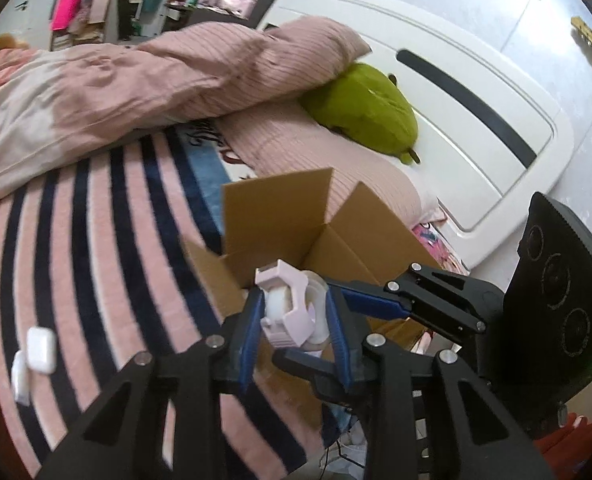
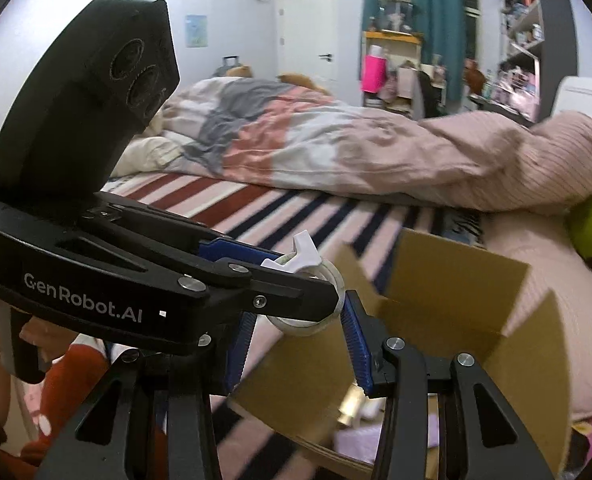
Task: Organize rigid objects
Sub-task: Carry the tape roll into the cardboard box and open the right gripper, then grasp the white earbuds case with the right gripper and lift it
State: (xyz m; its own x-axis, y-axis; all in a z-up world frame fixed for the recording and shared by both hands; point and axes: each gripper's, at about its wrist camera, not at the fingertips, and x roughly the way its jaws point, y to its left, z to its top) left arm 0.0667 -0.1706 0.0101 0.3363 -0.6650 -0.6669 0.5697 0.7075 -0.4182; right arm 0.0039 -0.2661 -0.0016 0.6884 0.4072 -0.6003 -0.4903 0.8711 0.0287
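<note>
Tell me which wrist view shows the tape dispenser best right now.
The left wrist view: the tape dispenser sits front and centre between the left claw fingers, pink housing and roll both visible. In the right wrist view the left claw's body covers most of the dispenser; only a white tip and part of the roll show.

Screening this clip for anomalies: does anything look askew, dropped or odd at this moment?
Mostly fine. The left gripper holds the tape dispenser over the open cardboard box. A white earbud case and a small white item lie loose on the striped blanket, outside the box.
</note>
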